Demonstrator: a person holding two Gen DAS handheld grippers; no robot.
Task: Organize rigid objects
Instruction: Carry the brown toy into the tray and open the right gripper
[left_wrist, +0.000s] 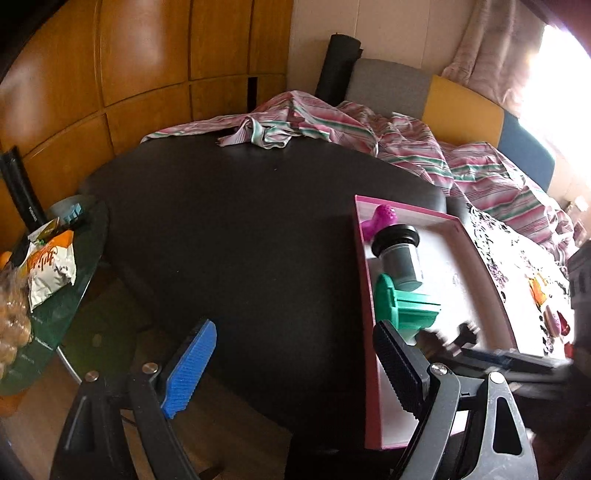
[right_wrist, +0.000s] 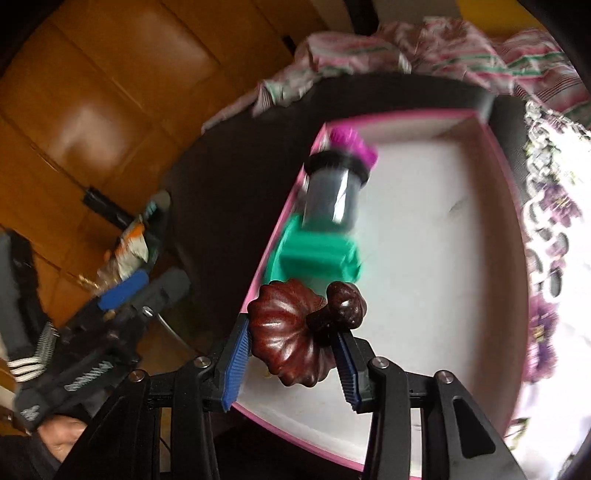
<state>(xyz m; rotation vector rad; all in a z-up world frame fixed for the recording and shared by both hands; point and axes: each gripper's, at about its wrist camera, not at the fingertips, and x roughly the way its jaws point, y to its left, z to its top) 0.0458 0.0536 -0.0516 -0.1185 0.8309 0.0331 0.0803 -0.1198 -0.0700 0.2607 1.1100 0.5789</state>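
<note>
Right gripper (right_wrist: 291, 354) holds a dark red wooden pumpkin (right_wrist: 291, 332) over the pink box (left_wrist: 369, 325).
Its fingers clench the pumpkin above the box's near end; the lower part of the pumpkin is hidden. The left gripper (left_wrist: 295, 365) is spread wide and empty over the dark table (left_wrist: 240, 221). In the box lie a green piece (left_wrist: 406, 310), a grey cylinder (left_wrist: 400, 258) and a magenta item (left_wrist: 380, 218), blurred in the right view.

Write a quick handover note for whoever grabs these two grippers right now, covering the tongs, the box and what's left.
Right tongs: shut on the dark red wooden pumpkin, held over the near end of the pink box.
Left tongs: open, holding nothing, over the black table beside the box.
Done: purple piece, grey jar and green piece lie in a row along the box's left wall.
Left: probably set the pumpkin in the box.
</note>
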